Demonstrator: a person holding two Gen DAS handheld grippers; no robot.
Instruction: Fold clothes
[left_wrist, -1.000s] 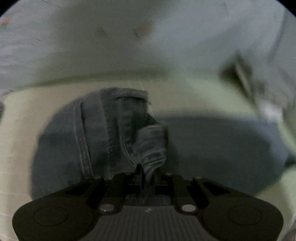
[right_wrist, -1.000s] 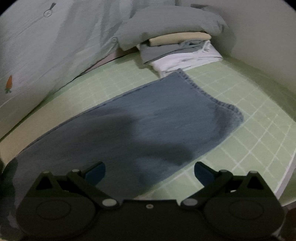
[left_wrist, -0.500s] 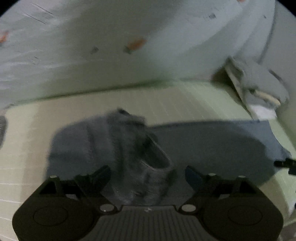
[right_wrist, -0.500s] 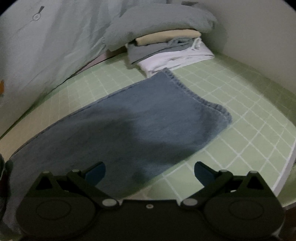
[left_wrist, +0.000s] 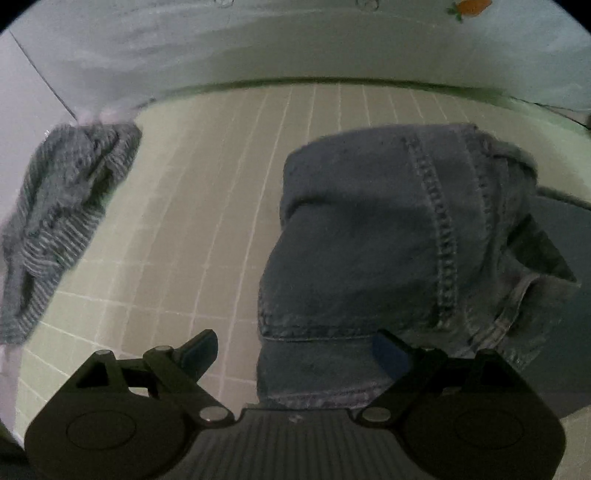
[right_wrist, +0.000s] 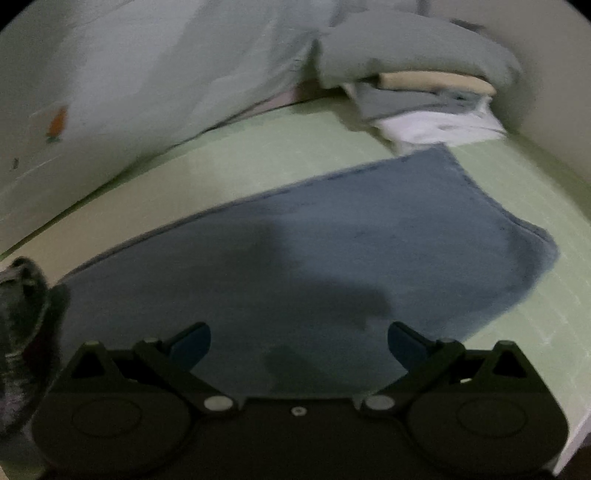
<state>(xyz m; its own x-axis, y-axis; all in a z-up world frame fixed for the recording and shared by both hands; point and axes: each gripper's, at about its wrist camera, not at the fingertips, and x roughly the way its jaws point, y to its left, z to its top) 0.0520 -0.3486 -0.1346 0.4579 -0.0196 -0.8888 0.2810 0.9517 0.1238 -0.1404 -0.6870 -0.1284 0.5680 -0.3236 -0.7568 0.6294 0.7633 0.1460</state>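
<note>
One jeans (left_wrist: 388, 240), one striped garment (left_wrist: 62, 221).

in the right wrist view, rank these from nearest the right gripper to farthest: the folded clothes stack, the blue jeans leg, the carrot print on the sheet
1. Blue jeans leg, directly ahead of the right gripper.
2. Carrot print, far left; ranking against the stack is uncertain.
3. Folded clothes stack, far upper right.

No legible text or labels.

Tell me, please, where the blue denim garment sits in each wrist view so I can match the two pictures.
Left wrist: bunched denim garment at centre-right, beyond the open left gripper.
Right wrist: spread flat across the centre, ahead of the open right gripper.
Shared landmark: green grid mat.
</note>
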